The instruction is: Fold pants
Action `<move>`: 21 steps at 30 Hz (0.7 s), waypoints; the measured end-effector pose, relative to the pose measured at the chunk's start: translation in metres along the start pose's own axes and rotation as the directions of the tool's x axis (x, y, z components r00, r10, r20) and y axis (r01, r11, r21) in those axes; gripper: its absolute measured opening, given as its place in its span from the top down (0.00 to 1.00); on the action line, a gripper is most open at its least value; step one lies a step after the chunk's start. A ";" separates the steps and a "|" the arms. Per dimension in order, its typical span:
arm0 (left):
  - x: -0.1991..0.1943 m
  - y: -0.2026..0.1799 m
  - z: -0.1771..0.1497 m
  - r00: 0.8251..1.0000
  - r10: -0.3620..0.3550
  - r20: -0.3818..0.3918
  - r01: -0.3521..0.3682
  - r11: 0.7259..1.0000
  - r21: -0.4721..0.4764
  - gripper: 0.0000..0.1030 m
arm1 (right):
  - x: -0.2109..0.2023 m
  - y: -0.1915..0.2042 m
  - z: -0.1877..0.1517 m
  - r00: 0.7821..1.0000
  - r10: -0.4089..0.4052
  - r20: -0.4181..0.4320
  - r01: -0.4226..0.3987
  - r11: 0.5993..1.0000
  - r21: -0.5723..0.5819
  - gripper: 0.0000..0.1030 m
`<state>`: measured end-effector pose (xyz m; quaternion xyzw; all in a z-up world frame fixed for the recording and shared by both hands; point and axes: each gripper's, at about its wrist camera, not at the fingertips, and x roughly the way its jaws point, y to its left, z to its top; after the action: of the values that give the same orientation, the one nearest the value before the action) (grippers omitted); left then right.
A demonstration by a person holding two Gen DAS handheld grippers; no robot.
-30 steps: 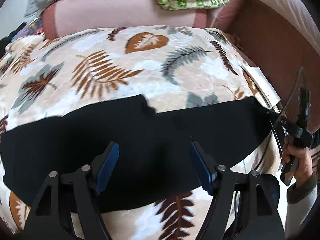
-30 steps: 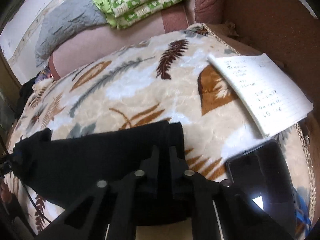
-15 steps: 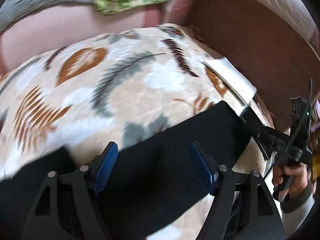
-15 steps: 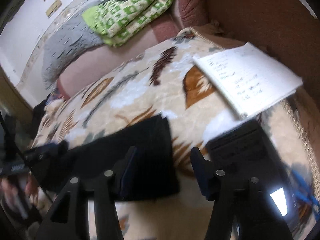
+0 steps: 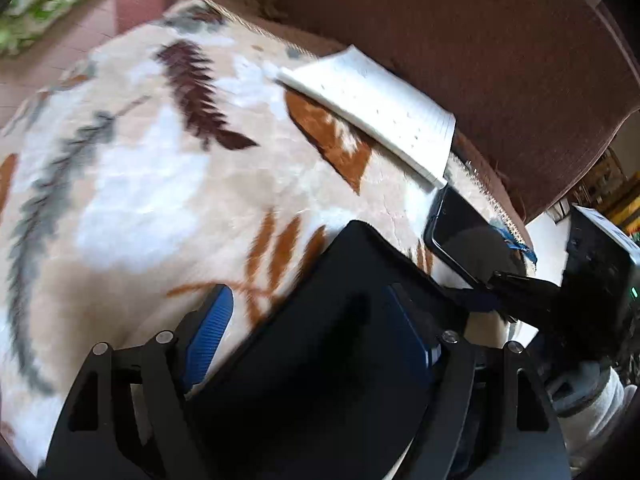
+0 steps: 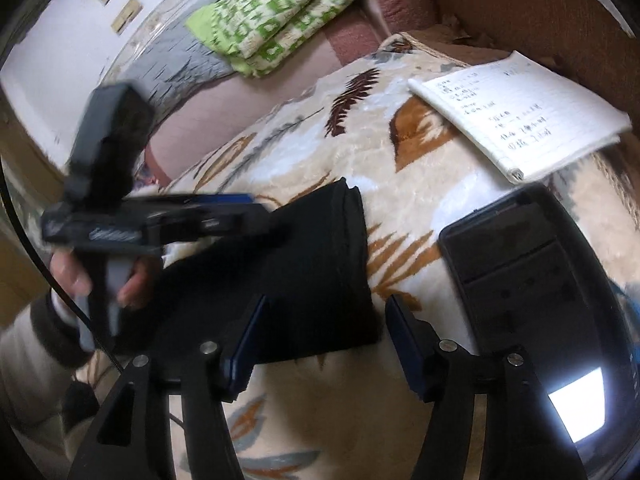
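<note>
Fold pants, mid-task. The black pants [image 6: 320, 264] lie folded on the leaf-print blanket [image 6: 360, 140] of the bed, near its right edge, just beside a phone [image 6: 520, 280] and below a notebook [image 6: 520, 112]. The right gripper [image 6: 324, 340] hovers over the right end of the pants with its fingers apart, holding nothing. The left gripper [image 5: 320, 344] has its fingers spread too, low over the left part of the cloth; whether the fabric lies between them or only beneath them cannot be told. Step in hand, as judged: a fold has just been laid and both ends released. The next move calls for a fresh grip on one end and carrying it across the other. Against one second ago: the right fingers, then closed on the cloth, have opened; the pants, then a long band across the blanket, are now a shorter stack; the left gripper has swung to the right
</note>
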<state>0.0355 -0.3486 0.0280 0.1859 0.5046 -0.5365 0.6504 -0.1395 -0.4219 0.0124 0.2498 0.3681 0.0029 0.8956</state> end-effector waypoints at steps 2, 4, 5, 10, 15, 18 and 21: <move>0.011 -0.003 0.003 1.000 0.001 -0.010 -0.001 1.000 0.016 0.25 | 0.003 0.002 -0.001 1.000 -0.006 0.006 0.006 0.999 -0.036 0.40; 0.016 -0.007 0.005 1.000 0.008 0.013 -0.009 0.999 0.050 0.25 | 0.010 0.006 0.000 1.000 -0.008 0.001 0.009 0.998 -0.066 0.41; 0.018 -0.010 0.006 1.000 0.016 0.014 -0.017 0.998 0.062 0.25 | 0.013 0.007 0.002 1.000 -0.007 -0.004 0.006 0.997 -0.073 0.43; 0.018 -0.010 0.006 0.997 -0.060 0.038 0.058 0.996 0.068 0.77 | 0.016 -0.001 0.005 0.999 0.043 -0.005 -0.043 0.999 -0.017 0.86; -0.021 -0.012 0.004 0.994 -0.064 0.091 0.060 0.997 0.048 0.86 | -0.012 0.031 0.014 0.996 0.034 0.077 -0.030 0.998 -0.060 0.87; -0.071 -0.005 -0.002 0.986 -0.045 0.158 0.042 0.999 0.025 0.86 | -0.032 0.066 0.023 0.991 0.051 0.124 -0.034 0.990 -0.134 0.87; -0.122 0.019 -0.018 0.976 -0.015 0.215 0.027 0.998 -0.054 0.86 | -0.045 0.109 0.031 0.985 0.088 0.149 -0.054 0.974 -0.221 0.87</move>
<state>0.0547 -0.2653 0.1193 0.1031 0.4484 -0.5456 0.7005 -0.1322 -0.3489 0.1097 0.1634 0.2846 0.0553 0.9430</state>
